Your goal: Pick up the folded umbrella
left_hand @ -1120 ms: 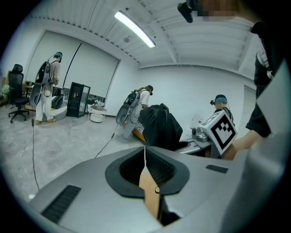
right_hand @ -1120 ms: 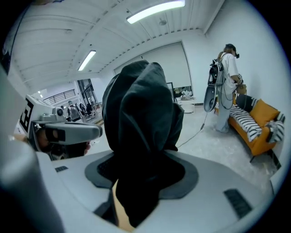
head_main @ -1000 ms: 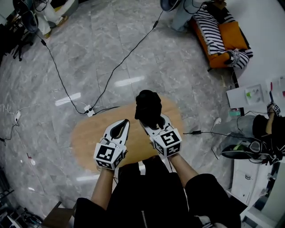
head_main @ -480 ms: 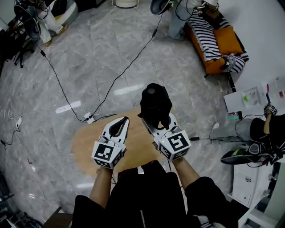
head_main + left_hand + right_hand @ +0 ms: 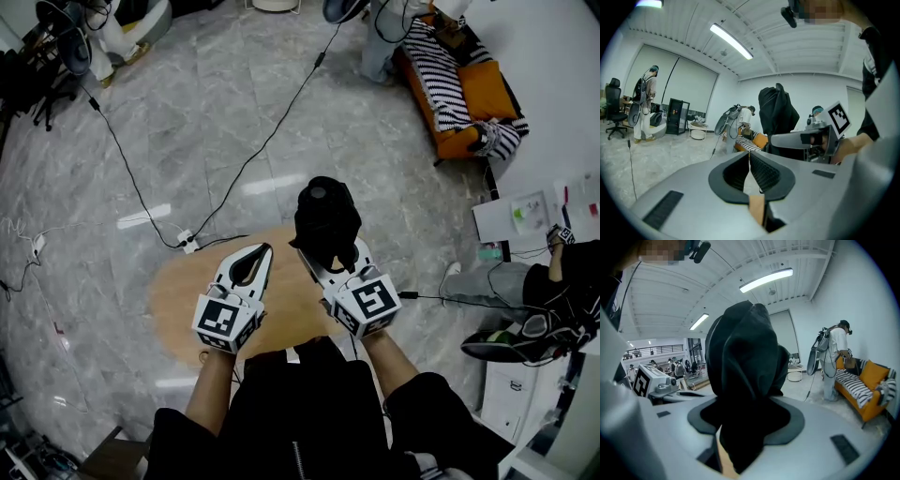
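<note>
The folded black umbrella point(image 5: 325, 220) stands upright in my right gripper point(image 5: 329, 257), lifted above the round wooden table point(image 5: 178, 300). In the right gripper view the umbrella point(image 5: 743, 376) fills the space between the jaws, which are shut on its lower part. My left gripper point(image 5: 251, 267) hovers beside it over the table, jaws shut with nothing between them. From the left gripper view the black umbrella point(image 5: 777, 115) and the right gripper show to the right, while the left gripper point(image 5: 750, 161) has its pads together.
Cables point(image 5: 141, 197) and a power strip point(image 5: 188, 236) lie on the grey marble floor beyond the table. An orange sofa point(image 5: 459, 80) with striped cloth stands at the upper right. A seated person point(image 5: 548, 291) and a white desk point(image 5: 525, 211) are at the right.
My right gripper has risen with the umbrella off the table over the first half second; the left gripper rose a little too. Both have stayed still since.
</note>
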Tool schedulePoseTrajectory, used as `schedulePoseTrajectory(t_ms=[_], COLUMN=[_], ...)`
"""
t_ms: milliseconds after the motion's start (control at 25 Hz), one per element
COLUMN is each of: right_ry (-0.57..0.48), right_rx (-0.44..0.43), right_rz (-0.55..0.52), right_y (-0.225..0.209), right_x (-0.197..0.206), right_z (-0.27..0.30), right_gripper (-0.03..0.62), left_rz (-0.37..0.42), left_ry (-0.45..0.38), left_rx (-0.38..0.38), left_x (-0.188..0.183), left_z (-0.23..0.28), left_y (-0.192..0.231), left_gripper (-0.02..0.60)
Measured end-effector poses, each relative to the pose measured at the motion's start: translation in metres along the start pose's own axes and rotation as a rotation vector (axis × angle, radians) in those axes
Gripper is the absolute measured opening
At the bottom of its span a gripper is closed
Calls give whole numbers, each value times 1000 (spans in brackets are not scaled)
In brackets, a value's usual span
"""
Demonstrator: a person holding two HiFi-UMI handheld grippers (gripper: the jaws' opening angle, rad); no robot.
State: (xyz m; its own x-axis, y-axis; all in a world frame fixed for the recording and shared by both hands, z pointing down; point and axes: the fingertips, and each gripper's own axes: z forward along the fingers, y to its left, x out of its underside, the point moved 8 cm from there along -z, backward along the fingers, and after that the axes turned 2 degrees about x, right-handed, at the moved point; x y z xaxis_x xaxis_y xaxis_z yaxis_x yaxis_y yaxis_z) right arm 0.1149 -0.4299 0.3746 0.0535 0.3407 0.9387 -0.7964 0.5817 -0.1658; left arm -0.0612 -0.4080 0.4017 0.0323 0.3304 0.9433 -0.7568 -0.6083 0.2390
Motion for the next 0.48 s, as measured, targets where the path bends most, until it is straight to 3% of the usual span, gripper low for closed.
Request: schedulePoseTrajectory(t_ms=[480], right_ry=[-3], right_rx=[-20], right_rz=[-10], right_y=[4], right_x=[-5], right_z=[8], right_gripper=[232], left_rz=[-5], left_ry=[2], left_rx=[-14], left_x=[2], left_z=[-3], left_y=[8], left_gripper=[18])
